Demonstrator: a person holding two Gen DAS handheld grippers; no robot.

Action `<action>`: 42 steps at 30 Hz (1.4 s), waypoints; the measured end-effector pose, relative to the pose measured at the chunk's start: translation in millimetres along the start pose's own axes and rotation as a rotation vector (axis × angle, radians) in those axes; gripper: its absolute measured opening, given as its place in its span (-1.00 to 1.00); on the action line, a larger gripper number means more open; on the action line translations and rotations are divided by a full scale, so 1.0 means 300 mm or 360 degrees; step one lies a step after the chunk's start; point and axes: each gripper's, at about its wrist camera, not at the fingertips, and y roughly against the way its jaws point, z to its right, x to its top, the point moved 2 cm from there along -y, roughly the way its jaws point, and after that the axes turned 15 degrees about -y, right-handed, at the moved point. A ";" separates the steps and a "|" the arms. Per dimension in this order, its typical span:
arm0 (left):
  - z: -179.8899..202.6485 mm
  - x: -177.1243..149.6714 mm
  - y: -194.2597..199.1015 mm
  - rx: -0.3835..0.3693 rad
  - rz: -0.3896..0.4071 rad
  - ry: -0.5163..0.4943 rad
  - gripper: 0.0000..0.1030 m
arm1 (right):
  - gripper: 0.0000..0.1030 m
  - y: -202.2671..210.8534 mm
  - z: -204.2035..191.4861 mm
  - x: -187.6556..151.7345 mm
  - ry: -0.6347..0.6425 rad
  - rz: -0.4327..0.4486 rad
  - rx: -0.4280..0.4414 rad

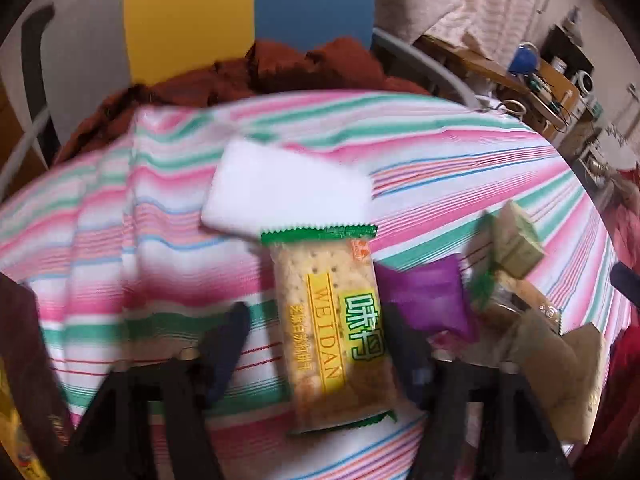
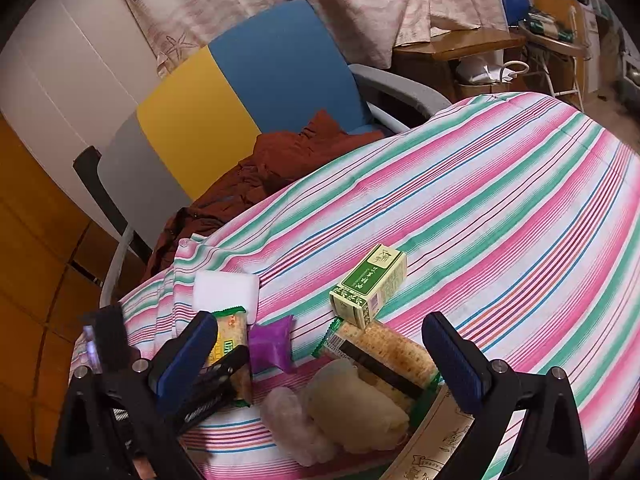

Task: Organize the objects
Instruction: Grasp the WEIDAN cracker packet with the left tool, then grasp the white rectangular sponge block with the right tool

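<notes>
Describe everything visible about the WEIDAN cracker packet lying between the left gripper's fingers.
The WEIDAN cracker packet is a clear plastic wrapper with green serrated ends, showing pale crackers under a yellow label band and a green patch. It lies flat on the striped cloth, long axis pointing away from the camera. Its far end overlaps the white block; the purple packet sits beside it. The open left gripper straddles it.

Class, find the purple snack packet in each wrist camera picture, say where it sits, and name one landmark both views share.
Left wrist view: the purple snack packet lies right of centre, just right of the cracker packet.
Right wrist view: it lies lower left of centre, just right of that cracker packet.
Shared landmark: the white block on the striped cloth.
</notes>
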 end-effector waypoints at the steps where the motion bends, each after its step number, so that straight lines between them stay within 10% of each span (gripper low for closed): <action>1: -0.009 -0.009 0.003 0.0016 0.0009 0.0025 -0.09 | 0.99 -0.001 -0.001 0.000 0.0005 -0.0003 -0.0002; 24: 0.075 -0.321 0.166 0.0015 0.0263 -0.0033 -0.10 | 0.99 -0.135 -0.154 -0.141 0.0503 -0.0277 -0.0086; 42: 0.027 -0.333 0.150 -0.0141 0.0371 0.0075 -0.10 | 0.99 -0.656 -0.571 -0.178 0.1380 -0.0642 -0.0299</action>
